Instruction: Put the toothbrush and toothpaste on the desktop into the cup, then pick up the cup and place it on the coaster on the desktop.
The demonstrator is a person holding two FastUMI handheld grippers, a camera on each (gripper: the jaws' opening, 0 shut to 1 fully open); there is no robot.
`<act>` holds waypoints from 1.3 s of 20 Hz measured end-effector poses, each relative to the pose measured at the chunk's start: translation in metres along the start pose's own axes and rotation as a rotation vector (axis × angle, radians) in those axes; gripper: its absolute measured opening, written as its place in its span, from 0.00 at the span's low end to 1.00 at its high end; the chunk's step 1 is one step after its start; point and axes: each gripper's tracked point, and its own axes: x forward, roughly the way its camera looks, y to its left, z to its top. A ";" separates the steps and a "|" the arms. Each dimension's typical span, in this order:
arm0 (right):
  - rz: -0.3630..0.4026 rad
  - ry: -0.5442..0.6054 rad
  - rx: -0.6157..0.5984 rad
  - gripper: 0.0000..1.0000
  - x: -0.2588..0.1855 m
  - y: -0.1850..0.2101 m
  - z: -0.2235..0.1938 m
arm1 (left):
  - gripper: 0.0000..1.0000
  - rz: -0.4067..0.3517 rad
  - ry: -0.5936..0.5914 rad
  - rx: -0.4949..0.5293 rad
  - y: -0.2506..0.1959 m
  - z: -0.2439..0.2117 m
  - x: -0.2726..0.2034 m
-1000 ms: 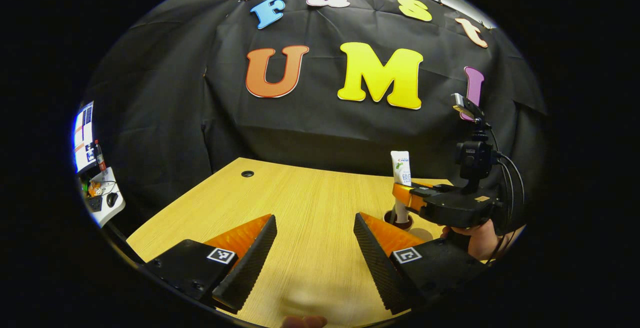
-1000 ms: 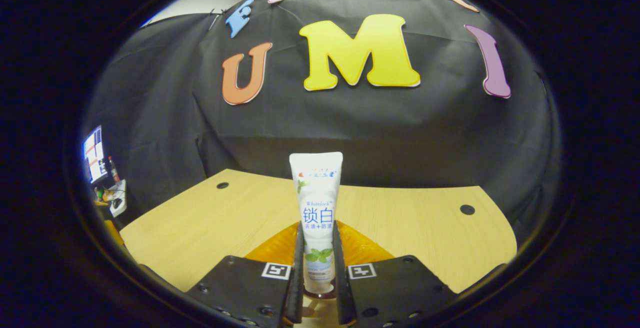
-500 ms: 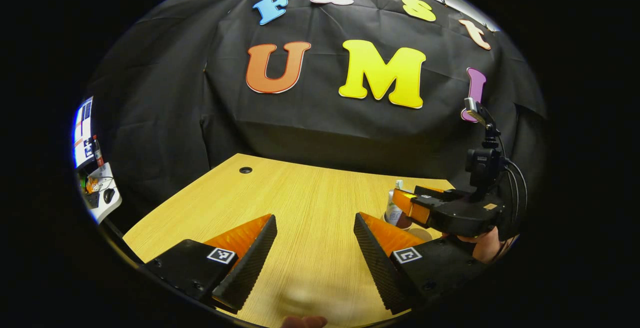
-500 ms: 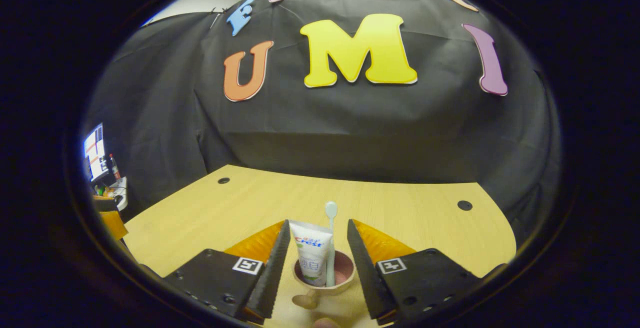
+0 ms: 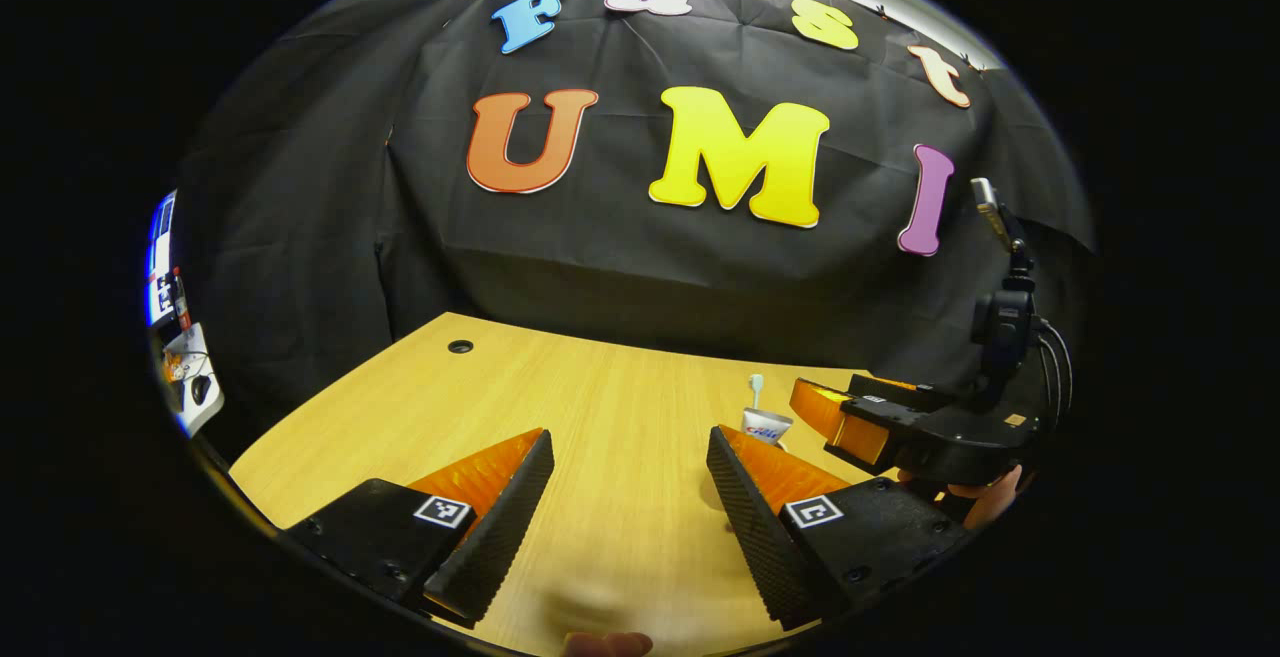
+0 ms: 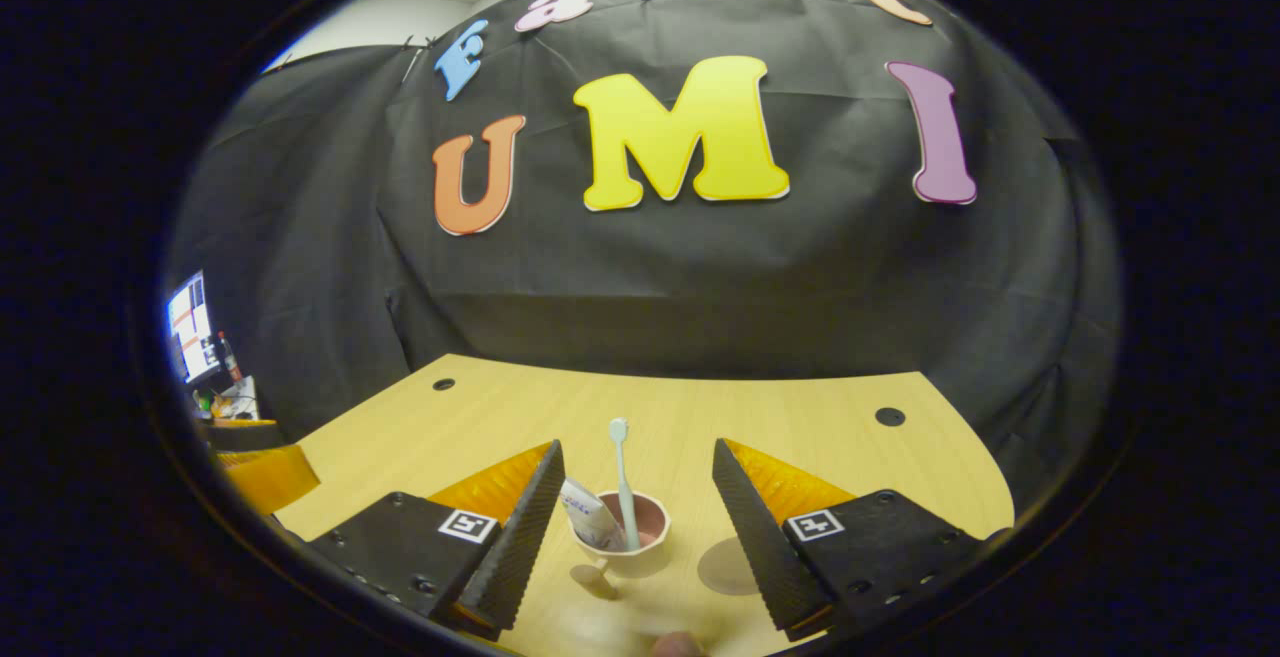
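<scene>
A pinkish cup (image 6: 640, 540) stands on the wooden table (image 6: 800, 417) in the right gripper view, between my right gripper's open fingers and a little ahead of them. A pale toothbrush (image 6: 621, 477) stands upright in it, and a white toothpaste tube (image 6: 588, 519) leans left inside it. A round brownish coaster (image 6: 728, 565) lies just right of the cup. My right gripper (image 6: 637, 452) holds nothing. In the left gripper view my left gripper (image 5: 628, 434) is open over bare table; the toothbrush (image 5: 757, 389) and tube top (image 5: 766, 426) peek past its right finger, beside the right gripper (image 5: 850, 422).
Cable holes sit in the table at the far left (image 6: 443, 384) and far right (image 6: 889, 416). A side desk with a monitor (image 6: 188, 322) stands beyond the table's left edge. The left gripper's finger (image 6: 262, 472) shows at the left. A hand (image 5: 985, 499) holds the right gripper.
My right gripper, shut on the toothpaste a second ago, lowered it into the cup, opened and drew back. The tube now leans left in the cup. The left gripper turned slightly.
</scene>
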 end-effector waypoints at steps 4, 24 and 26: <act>-0.059 0.003 0.010 0.95 -0.042 -0.031 0.014 | 0.99 -0.073 0.039 0.003 -0.034 -0.002 -0.001; -0.309 0.049 0.066 0.94 -0.174 -0.187 0.007 | 0.98 -0.105 0.787 -0.038 -0.075 -0.103 0.081; -0.328 0.059 0.075 0.94 -0.173 -0.197 0.006 | 0.99 -0.100 0.836 -0.005 -0.069 -0.106 0.092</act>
